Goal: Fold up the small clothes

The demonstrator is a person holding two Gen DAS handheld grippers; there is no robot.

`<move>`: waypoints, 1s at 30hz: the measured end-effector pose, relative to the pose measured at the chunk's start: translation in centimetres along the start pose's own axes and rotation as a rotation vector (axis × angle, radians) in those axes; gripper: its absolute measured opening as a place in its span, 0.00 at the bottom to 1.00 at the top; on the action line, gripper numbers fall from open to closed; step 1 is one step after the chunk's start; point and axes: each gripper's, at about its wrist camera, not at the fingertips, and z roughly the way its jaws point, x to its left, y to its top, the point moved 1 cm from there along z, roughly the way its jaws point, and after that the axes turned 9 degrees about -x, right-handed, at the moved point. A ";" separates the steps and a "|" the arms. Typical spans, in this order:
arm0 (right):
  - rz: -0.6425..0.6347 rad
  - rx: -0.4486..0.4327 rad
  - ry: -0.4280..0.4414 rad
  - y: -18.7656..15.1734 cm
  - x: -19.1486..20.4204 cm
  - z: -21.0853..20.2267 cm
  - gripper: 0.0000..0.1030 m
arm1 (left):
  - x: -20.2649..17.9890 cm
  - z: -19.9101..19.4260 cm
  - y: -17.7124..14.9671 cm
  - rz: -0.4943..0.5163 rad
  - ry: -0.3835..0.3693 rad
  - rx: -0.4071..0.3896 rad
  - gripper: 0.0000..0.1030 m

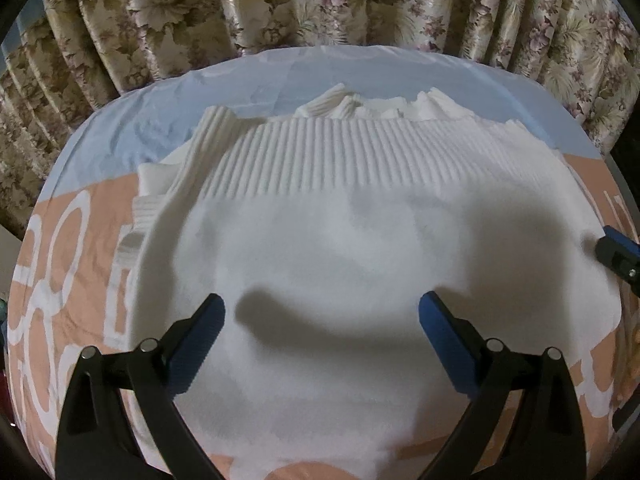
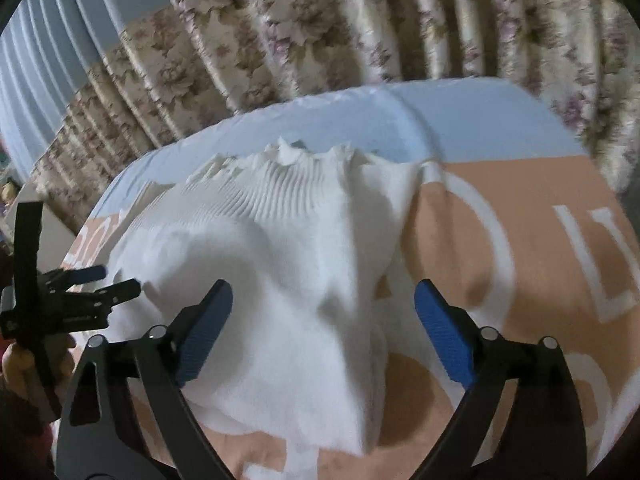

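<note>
A floral curtain (image 1: 320,0) hangs in folds across the back, cream with brown and mauve blooms; in the right wrist view a plain pale blue stretch of it fills the upper left. In front lies a sheet (image 1: 80,248), pale blue along its far edge and peach nearer, printed with large white letters (image 2: 600,264).

Sweater (image 1: 320,240) on bedsheet (image 1: 80,264), before curtain (image 1: 280,0)

dim warm light, soft shadows on white garment (image 1: 320,248); fisheye edges, right view blurred.
</note>
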 end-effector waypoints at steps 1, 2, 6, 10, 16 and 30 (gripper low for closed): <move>0.008 0.010 0.025 0.1 -0.1 0.5 0.79 | -0.1 0.2 0.1 0.004 0.001 0.000 0.95; 0.013 0.017 0.038 0.1 -0.2 0.8 0.77 | -0.2 0.5 0.3 0.009 0.003 0.001 0.95; 0.025 0.047 0.040 0.3 -0.8 2.2 0.72 | -0.3 1.5 0.3 0.008 -0.005 0.016 0.96; 0.054 0.075 0.031 -0.1 -1.9 3.0 0.71 | -0.2 1.8 0.2 0.004 -0.009 0.011 0.98; 0.093 0.090 0.088 -1.4 -1.8 1.8 0.71 | -0.3 2.0 0.4 0.017 -0.008 0.014 0.98; 0.148 0.089 0.093 -0.5 -1.7 3.3 0.34 | -0.2 2.3 0.4 0.002 -0.012 0.021 0.99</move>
